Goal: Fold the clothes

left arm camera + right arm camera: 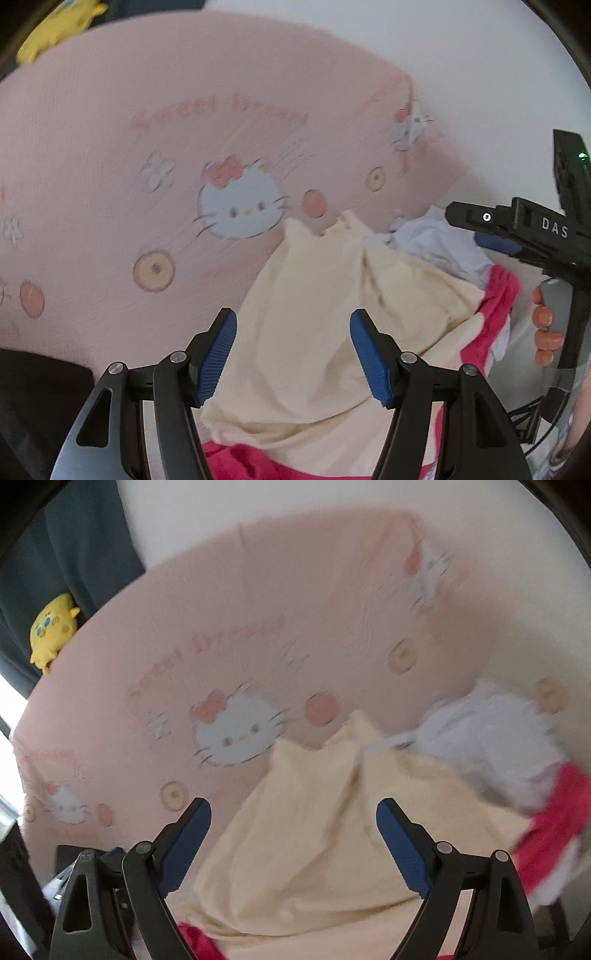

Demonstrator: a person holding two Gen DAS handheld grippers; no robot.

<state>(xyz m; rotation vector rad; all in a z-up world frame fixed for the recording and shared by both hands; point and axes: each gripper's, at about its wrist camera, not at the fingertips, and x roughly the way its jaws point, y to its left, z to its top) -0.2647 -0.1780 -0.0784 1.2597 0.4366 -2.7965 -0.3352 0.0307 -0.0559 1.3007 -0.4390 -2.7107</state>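
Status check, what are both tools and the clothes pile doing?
Left tool open, empty. Right tool open, empty. Cream garment crumpled atop pink garment and white garment, unfolded. Nothing blocking.

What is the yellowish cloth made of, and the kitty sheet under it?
The cream garment looks like soft matte cloth, maybe cotton knit: it drapes in loose folds without shine. The pink cat-print sheet looks like thin woven fabric, flat and dull, with printed pictures. The blur hides the weave of both.
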